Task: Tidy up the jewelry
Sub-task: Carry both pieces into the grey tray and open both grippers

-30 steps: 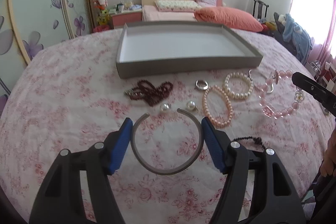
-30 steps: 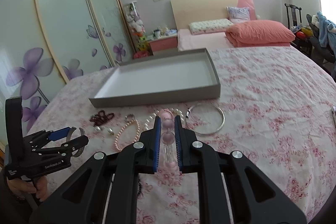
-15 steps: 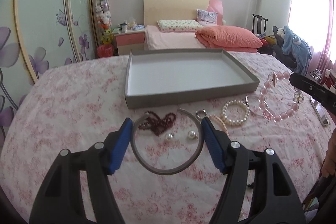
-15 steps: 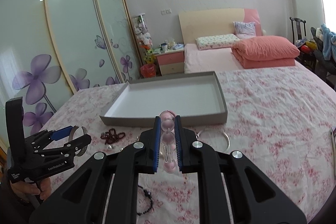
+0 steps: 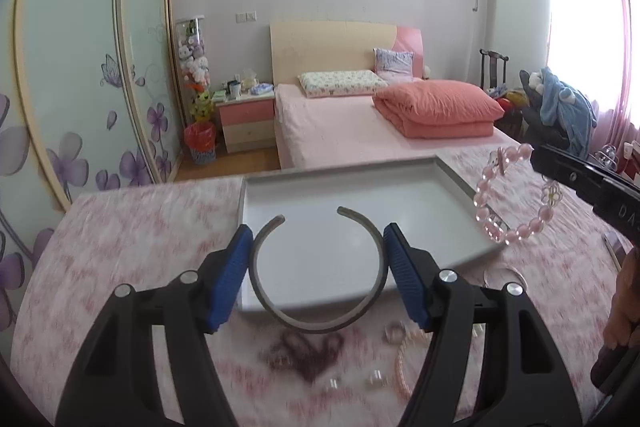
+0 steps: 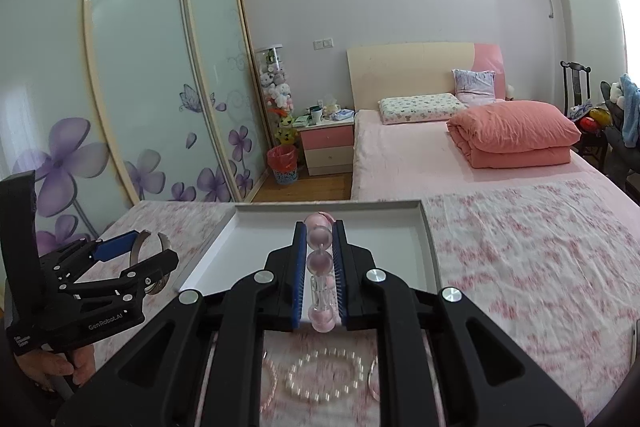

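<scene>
Left tool (image 5: 318, 269): clamped open bangle (image 5: 320, 319); could spring free.
Right tool (image 6: 317, 267): pinched pink bead bracelet (image 6: 319, 261); could snag tray (image 6: 430, 247) rim.

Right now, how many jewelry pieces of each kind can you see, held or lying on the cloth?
Metal bangles: 2
Bead bracelets: 3
Dark red bead string: 1
Ring: 1
Loose pearls: 2
Total: 9
</scene>
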The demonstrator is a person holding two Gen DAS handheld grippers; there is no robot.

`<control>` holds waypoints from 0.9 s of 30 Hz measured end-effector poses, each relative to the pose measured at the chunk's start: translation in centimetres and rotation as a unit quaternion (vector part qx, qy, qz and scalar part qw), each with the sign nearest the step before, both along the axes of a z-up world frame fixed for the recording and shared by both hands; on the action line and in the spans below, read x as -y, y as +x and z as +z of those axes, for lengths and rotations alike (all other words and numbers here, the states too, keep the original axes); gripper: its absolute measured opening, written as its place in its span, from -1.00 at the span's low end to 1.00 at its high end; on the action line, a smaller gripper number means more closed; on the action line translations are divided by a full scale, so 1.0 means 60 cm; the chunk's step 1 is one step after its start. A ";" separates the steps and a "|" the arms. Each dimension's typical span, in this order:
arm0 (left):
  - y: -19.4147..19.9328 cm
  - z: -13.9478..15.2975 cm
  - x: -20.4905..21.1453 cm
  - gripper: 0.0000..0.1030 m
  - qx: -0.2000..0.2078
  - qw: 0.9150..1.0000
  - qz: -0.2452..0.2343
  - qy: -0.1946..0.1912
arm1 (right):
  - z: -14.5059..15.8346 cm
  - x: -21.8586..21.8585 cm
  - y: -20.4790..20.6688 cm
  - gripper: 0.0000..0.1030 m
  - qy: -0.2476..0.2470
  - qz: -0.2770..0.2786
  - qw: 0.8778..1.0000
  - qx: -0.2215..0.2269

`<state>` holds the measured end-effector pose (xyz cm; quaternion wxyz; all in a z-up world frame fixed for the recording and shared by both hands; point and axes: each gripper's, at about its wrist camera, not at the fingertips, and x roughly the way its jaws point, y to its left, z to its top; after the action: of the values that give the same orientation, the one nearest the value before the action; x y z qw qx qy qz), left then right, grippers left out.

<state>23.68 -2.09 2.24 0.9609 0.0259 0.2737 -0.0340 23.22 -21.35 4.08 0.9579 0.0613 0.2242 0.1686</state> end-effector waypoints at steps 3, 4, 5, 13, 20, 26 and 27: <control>0.030 0.005 0.001 0.27 0.006 1.000 0.005 -0.002 | 0.001 -0.006 0.030 -0.73 0.006 -0.004 1.000 -0.001; 0.045 0.006 0.002 0.27 0.009 1.000 0.010 -0.004 | 0.001 -0.008 0.039 -0.73 0.007 -0.005 1.000 -0.002; 0.055 0.005 0.002 0.27 0.010 1.000 0.011 -0.006 | 0.001 -0.011 0.050 -0.73 0.007 -0.007 1.000 -0.003; 0.131 -0.034 0.010 0.27 -0.020 0.999 0.025 -0.018 | -0.037 -0.030 0.130 -0.73 0.009 -0.016 0.999 -0.042; 0.171 -0.070 0.004 0.27 -0.036 0.998 0.045 -0.014 | -0.071 -0.040 0.174 -0.73 0.010 -0.020 0.997 -0.072; 0.187 -0.095 0.004 0.27 -0.049 0.997 0.051 -0.011 | -0.097 -0.044 0.200 -0.73 0.015 -0.018 0.995 -0.100; 0.191 -0.098 0.004 0.27 -0.051 0.997 0.051 -0.011 | -0.100 -0.046 0.203 -0.73 0.013 -0.018 0.994 -0.103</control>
<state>35.12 -2.32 -3.63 0.9463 -0.0002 0.3231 0.0113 35.39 -18.58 -1.92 0.9316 0.0949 0.3185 0.1469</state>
